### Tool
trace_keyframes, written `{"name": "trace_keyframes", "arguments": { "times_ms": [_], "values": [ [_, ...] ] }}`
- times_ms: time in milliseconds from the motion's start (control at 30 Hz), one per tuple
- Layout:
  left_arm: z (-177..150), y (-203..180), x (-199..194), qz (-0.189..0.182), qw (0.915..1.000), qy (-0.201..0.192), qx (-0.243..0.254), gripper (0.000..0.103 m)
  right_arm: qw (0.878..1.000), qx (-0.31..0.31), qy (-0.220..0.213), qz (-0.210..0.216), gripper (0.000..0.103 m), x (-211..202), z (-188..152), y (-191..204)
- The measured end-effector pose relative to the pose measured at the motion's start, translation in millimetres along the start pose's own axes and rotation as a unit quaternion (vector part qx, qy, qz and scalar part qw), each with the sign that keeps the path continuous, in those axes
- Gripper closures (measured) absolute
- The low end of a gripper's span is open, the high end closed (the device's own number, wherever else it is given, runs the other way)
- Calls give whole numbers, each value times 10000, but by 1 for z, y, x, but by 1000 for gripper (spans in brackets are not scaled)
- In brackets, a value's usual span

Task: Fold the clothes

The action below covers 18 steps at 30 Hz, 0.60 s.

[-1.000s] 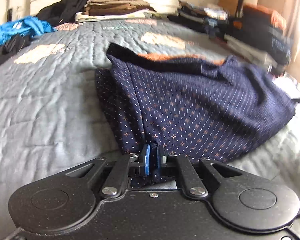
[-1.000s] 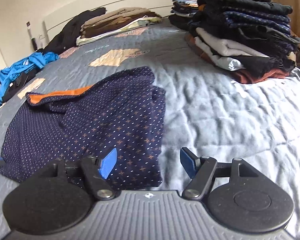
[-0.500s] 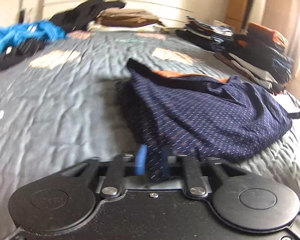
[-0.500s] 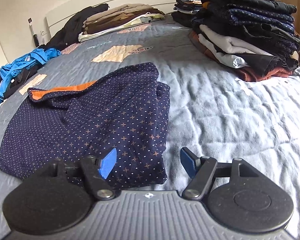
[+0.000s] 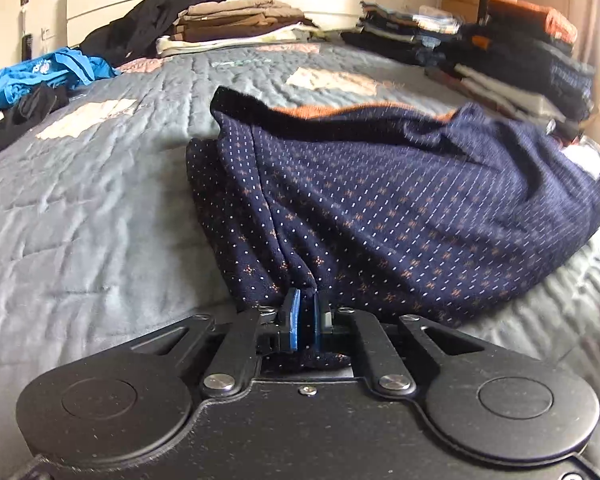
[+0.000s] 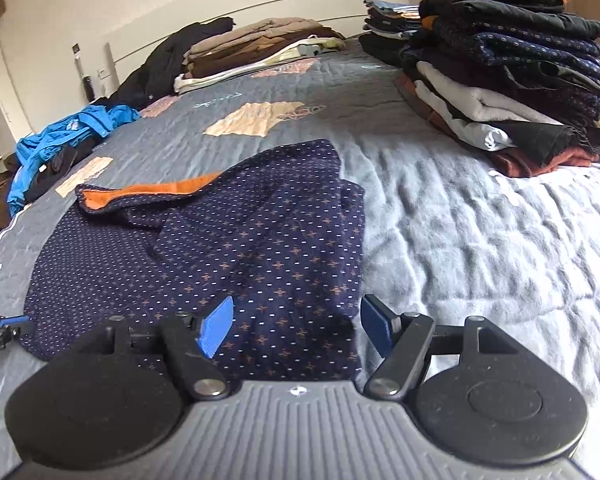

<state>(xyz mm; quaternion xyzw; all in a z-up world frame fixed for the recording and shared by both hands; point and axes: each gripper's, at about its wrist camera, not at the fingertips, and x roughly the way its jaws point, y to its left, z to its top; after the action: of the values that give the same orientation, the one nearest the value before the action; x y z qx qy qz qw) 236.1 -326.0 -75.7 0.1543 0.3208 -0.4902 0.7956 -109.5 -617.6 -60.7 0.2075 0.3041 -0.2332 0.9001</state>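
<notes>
A grey quilt covers a bed under a pale wall, and the navy garment lying in the middle of it serves as the landmark here. Far left of the garment, a blue shirt and some dark pieces sit in a loose heap, apparently not yet folded. Beyond the garment, by the headboard, is a folded stack of brown and beige clothes. To its right, a tall pile of folded dark, white and rust items stands at the quilt's edge. So a good share of the work looks done, judging by the stacks, with the heap and this garment left.

The garment itself is partly folded: one side is doubled over, and an orange lining shows at its far left corner. It is rumpled and looks to need at least one more fold.

The left gripper is at the garment's near left edge, clenched on a pinch of the cloth; its jaws have just closed, with fabric bunched between the blue pads and creases running up from them. The right gripper hovers over the garment's near right corner with its jaws spread wide and nothing grasped; cloth lies below the gap, and whether the pads touch it I cannot tell.
</notes>
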Motion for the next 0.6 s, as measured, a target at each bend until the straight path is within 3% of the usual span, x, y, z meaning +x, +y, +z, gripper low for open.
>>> {"name": "trace_keyframes", "arguments": {
  "times_ms": [300,433,467,533,600],
  "values": [
    [-8,35,-47,-529,9974,-204,-450,97,9999,96,5,108,33,-2,1,-3],
    [-10,38,-54,-521,9963,-347,-589,98,9998,113,-13,143,33,-3,2,-3],
    [-12,37,-52,-442,9972,-274,-528,103,9998,109,-20,149,33,-3,2,-3],
    [-18,43,-45,-208,9984,-53,-522,103,9998,94,9,163,33,-3,2,-3],
    [-27,52,-44,-212,9975,122,-665,103,9998,77,52,178,33,-2,1,-3]
  ]
}}
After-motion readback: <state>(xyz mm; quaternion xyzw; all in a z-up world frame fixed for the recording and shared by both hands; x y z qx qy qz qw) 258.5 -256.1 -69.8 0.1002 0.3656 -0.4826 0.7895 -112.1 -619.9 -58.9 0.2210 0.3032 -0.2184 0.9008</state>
